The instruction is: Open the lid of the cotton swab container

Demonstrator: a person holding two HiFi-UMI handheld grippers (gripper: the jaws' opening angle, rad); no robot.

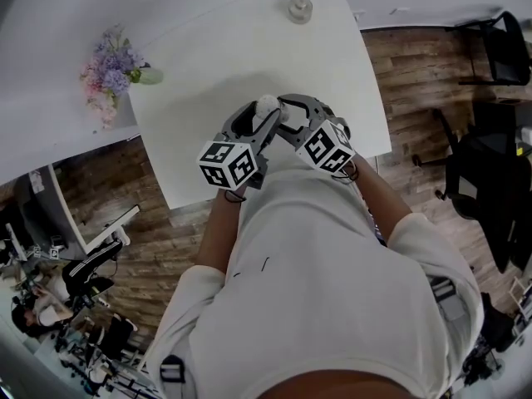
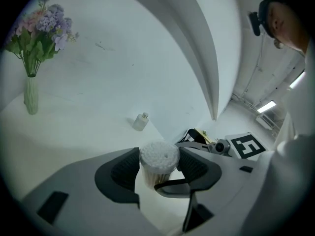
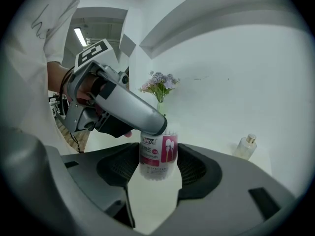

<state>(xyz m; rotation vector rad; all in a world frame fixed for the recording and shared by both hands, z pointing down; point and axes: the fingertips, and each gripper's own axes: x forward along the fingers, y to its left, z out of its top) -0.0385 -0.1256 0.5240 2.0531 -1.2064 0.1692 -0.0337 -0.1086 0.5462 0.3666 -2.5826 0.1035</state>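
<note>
The cotton swab container (image 1: 266,106) is a small clear cylinder with a pink label (image 3: 158,154), held up over the white table (image 1: 249,48) near its front edge. White swab tips (image 2: 158,156) fill its top end; I cannot tell whether a clear lid covers them. My left gripper (image 1: 261,117) has its pads against the upper part, and its finger (image 3: 133,109) crosses the top in the right gripper view. My right gripper (image 1: 283,116) comes from the other side, its pads (image 3: 193,167) lying against the lower, labelled part.
A small glass bottle (image 1: 299,8) stands at the far side of the table. A slim vase of purple and pink flowers (image 1: 112,69) stands at the left corner. Wooden floor and black chairs (image 1: 499,48) lie to the right; people sit at the lower left.
</note>
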